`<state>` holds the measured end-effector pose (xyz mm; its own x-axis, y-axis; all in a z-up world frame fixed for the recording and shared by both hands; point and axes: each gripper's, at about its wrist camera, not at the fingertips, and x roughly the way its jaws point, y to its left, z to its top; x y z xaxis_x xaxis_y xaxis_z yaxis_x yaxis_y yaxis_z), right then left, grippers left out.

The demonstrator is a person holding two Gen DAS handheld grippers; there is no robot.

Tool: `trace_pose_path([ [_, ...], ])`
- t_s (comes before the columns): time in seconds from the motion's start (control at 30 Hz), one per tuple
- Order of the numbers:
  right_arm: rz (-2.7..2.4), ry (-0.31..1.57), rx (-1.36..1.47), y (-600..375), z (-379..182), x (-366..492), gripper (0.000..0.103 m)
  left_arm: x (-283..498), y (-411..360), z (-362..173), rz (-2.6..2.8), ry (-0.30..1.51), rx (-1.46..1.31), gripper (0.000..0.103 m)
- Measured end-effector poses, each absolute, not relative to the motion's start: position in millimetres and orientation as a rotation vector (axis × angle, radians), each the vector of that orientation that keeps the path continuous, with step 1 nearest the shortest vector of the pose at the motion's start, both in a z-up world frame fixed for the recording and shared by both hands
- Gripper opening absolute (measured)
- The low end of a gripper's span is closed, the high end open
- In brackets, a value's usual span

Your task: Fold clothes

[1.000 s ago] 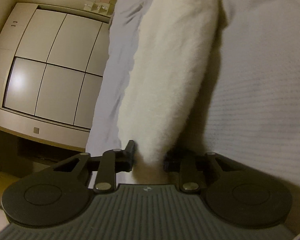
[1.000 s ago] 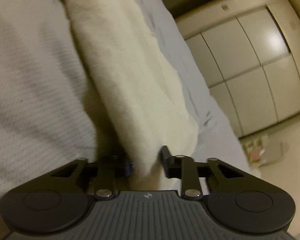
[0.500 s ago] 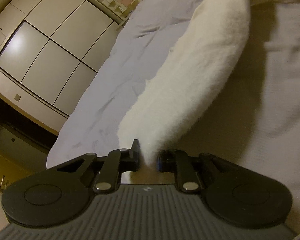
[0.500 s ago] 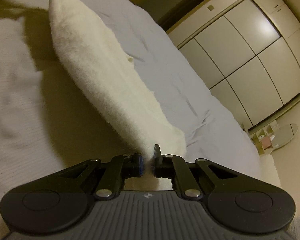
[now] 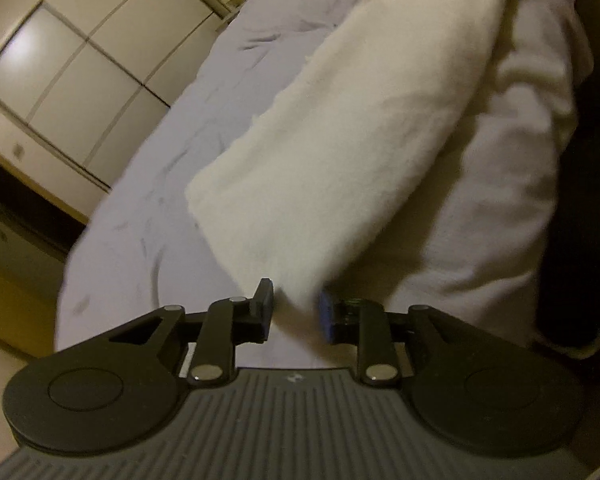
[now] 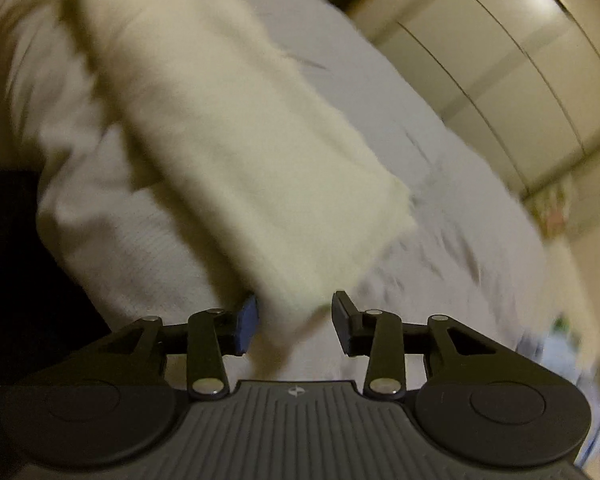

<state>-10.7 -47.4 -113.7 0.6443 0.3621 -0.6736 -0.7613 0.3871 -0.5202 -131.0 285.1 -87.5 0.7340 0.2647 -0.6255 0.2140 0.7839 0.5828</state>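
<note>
The fluffy cream garment (image 5: 340, 132) stretches in a long fold above the bed (image 5: 188, 148), over a white ribbed cloth (image 6: 140, 248). Its corners sit between the left tongs (image 5: 296, 312) and the right tongs (image 6: 294, 320), both opening, with the pads apart and no longer pressing. No readable writing shows.

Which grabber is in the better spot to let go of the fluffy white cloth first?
Probably the right gripper. Its jaws are opening, with a clear gap beside the fluffy white cloth. The left gripper is opening too, but its pads sit closer around the cloth corner, so it would release a moment later.
</note>
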Motion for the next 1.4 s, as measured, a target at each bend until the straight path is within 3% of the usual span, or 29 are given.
trace_pose_path([
  [0.2,0.731,0.602,-0.414,-56,-62,50,0.038,-101,308,-32,0.109,0.666,0.448,0.021],
  [0.3,0.715,0.639,-0.23,-44,-48,91,0.038,-57,333,-21,0.172,0.666,0.309,0.026],
  [0.5,0.658,0.738,-0.077,-25,-68,156,0.038,32,404,-30,0.256,0.777,-0.005,0.039],
  [0.67,0.631,0.81,-0.017,-18,-98,192,0.038,74,436,-53,0.264,0.836,-0.111,0.039],
  [0.77,0.658,0.85,0.011,-13,-110,202,0.036,87,446,-67,0.236,0.876,-0.163,0.031],
  [0.8,0.663,0.857,0.018,-12,-114,205,0.029,90,447,-71,0.219,0.874,-0.178,0.018],
  [0.83,0.668,0.864,0.026,-10,-117,208,0.012,93,447,-74,0.201,0.868,-0.19,0.012],
  [1.07,0.595,0.79,0.135,-38,-114,199,0.009,90,437,-71,0.216,0.739,-0.102,0.01],
  [1.2,0.555,0.872,0.024,-17,-138,205,0.012,98,433,-87,0.28,0.795,-0.045,0.011],
  [1.33,0.503,0.743,-0.062,-5,-103,180,0.043,77,416,-63,0.376,0.742,0.027,0.012],
  [1.4,0.544,0.685,-0.1,2,-86,161,0.043,61,406,-46,0.412,0.709,0.039,0.01],
])
